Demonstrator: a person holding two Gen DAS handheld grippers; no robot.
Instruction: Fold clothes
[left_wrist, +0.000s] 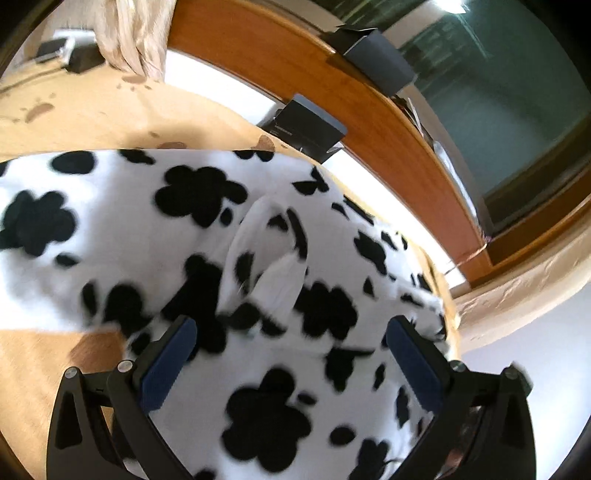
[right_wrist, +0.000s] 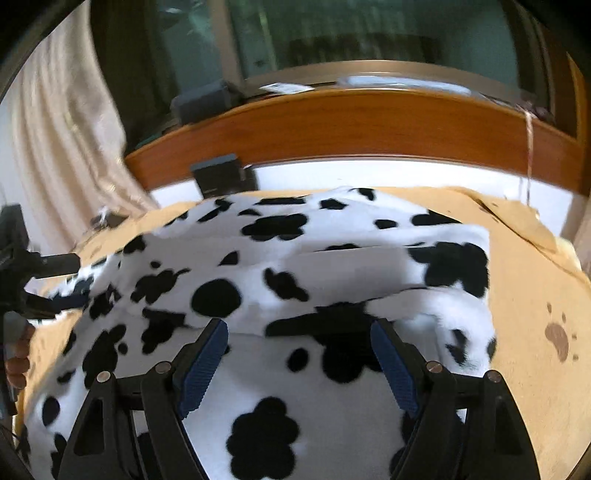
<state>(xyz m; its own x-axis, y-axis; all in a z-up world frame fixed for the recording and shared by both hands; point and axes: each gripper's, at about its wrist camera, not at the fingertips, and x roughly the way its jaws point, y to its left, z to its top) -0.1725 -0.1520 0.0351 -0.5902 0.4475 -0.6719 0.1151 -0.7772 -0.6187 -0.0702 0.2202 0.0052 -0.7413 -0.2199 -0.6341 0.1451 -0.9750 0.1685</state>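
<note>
A fluffy white garment with black cow patches (left_wrist: 155, 236) lies spread on a tan bed cover with brown paw prints (left_wrist: 92, 110). In the left wrist view a white sleeve or flap (left_wrist: 266, 251) lies folded across its middle. My left gripper (left_wrist: 291, 332) is open just above the cloth, fingers apart, holding nothing. In the right wrist view the garment (right_wrist: 295, 266) shows layered folds. My right gripper (right_wrist: 299, 336) is open over its near part, empty. The left gripper (right_wrist: 55, 280) shows at that view's left edge.
A wooden headboard (left_wrist: 332, 85) runs behind the bed, with dark boxes (left_wrist: 306, 127) on and against it. A window (right_wrist: 369, 33) is beyond it. A beige curtain (right_wrist: 62, 129) hangs at the left. The tan cover (right_wrist: 535, 314) lies bare right of the garment.
</note>
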